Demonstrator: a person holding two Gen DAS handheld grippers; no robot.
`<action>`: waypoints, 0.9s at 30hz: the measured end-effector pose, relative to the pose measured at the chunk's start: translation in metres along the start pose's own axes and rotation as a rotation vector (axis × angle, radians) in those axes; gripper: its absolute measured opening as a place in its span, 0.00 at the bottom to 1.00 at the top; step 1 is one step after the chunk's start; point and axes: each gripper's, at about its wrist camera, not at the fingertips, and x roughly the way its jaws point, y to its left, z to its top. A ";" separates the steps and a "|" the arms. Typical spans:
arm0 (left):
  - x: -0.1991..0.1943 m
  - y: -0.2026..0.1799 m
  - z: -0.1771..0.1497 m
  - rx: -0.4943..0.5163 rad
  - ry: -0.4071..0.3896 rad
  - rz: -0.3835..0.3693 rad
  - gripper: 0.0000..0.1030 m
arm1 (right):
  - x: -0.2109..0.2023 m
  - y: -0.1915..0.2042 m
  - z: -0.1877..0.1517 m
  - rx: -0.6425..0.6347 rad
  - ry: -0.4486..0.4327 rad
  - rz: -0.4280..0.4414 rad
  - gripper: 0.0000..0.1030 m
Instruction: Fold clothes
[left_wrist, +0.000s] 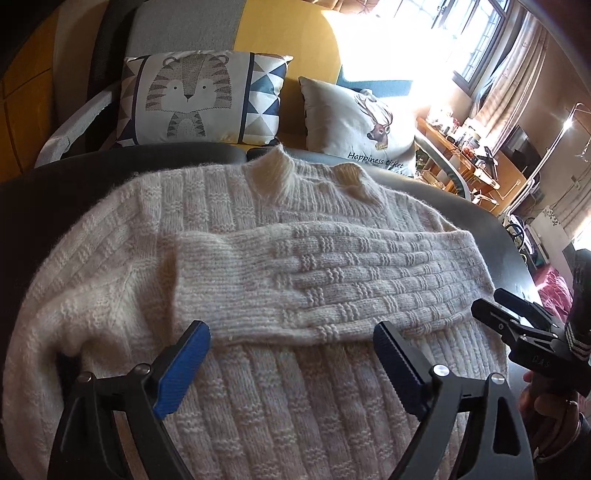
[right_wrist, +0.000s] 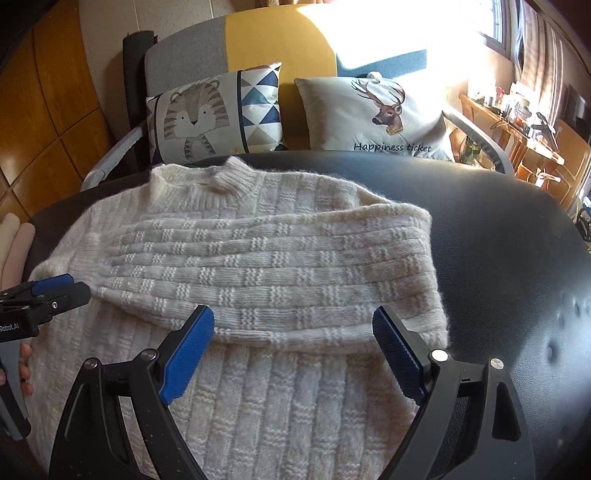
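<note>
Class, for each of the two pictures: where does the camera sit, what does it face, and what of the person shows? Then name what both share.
Left wrist: on the left tool, facing down onto the sweater; the right tool and a hand show.
Right wrist: on the right tool, facing the same sweater; the left tool and fingers show.
Shared: sweater, tiger cushion, deer cushion.

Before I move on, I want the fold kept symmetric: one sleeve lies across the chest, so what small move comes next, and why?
Probably bring the left tongs to the other sleeve, hanging loose at the sweater's left edge. The right sleeve already lies flat across the chest, and both tongs stand open and empty, the right tongs included.
</note>
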 end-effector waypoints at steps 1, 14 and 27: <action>0.001 0.001 -0.002 -0.001 0.006 0.003 0.90 | 0.004 0.003 -0.002 -0.007 0.013 -0.005 0.87; -0.052 0.044 -0.023 -0.084 -0.046 -0.059 0.90 | 0.025 0.025 -0.023 -0.056 0.060 -0.026 0.95; -0.178 0.160 -0.057 -0.193 -0.197 0.085 0.90 | -0.062 0.285 -0.075 -0.655 0.007 0.583 0.95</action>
